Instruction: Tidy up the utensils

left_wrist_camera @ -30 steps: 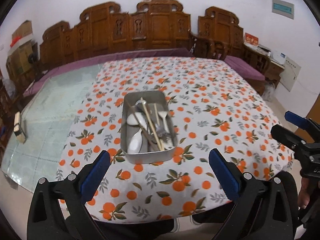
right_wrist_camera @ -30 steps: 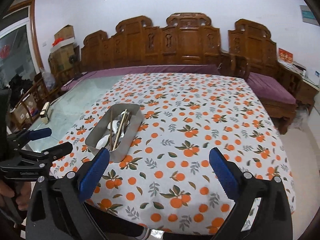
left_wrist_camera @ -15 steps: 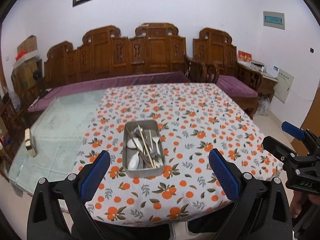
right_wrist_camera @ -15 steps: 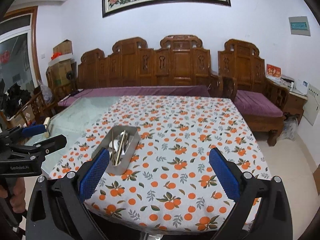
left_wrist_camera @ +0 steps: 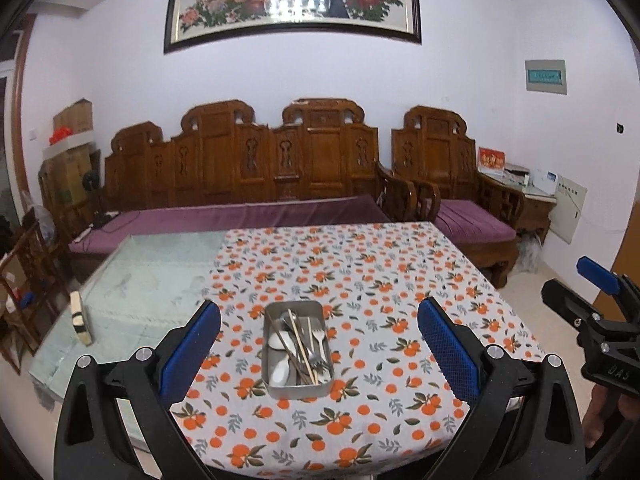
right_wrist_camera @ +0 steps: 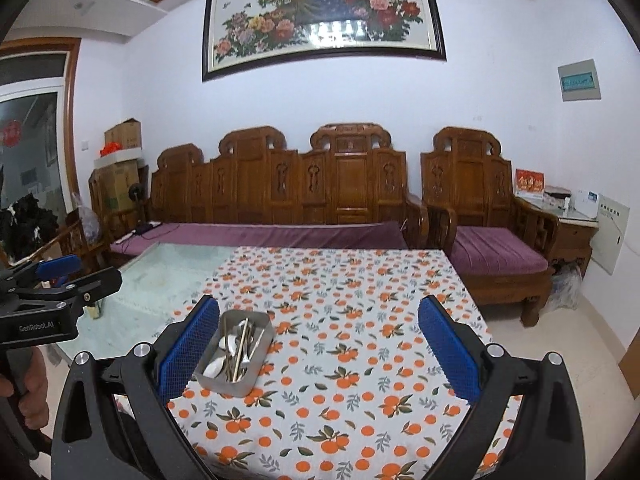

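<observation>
A metal tray [left_wrist_camera: 298, 350] of spoons, forks and chopsticks sits on the orange-print tablecloth [left_wrist_camera: 360, 280], centred beyond your left gripper [left_wrist_camera: 319, 354]. Your right gripper [right_wrist_camera: 319, 354] has it beside its left finger. Both grippers' jaws are spread wide, holding nothing.

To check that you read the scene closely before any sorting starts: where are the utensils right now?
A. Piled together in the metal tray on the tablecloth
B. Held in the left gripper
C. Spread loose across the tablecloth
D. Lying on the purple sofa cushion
A: spoons, forks and chopsticks lie jumbled inside the metal tray on the orange-print tablecloth, while the left gripper and right gripper are both open and empty.
</observation>
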`<state>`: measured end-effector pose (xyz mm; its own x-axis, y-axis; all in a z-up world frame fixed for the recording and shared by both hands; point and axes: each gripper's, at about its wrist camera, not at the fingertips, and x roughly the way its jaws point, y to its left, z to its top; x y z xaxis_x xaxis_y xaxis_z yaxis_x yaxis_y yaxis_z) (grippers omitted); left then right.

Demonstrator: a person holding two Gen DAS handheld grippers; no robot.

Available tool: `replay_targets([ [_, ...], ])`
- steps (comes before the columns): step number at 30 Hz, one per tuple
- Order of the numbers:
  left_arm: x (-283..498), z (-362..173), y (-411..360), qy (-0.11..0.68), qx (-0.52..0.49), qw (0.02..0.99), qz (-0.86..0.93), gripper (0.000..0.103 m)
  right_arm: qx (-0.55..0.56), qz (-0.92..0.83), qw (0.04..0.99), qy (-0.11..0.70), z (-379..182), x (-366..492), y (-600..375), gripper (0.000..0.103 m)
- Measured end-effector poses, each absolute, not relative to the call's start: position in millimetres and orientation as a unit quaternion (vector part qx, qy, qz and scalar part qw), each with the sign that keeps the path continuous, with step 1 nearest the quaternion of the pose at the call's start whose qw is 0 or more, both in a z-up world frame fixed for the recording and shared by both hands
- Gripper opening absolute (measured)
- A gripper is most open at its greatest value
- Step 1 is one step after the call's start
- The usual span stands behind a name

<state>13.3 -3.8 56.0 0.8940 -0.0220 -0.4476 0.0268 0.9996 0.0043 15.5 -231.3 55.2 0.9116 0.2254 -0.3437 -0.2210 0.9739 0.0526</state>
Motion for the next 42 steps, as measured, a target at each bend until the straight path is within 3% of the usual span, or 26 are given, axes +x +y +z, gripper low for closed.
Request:
replay_targets([
  [42,2,51,-2,0.227,0.001,0.974,-0.013,0.095,0.013,0.125,0.977,0.174,57,9,-224,0.100],
])
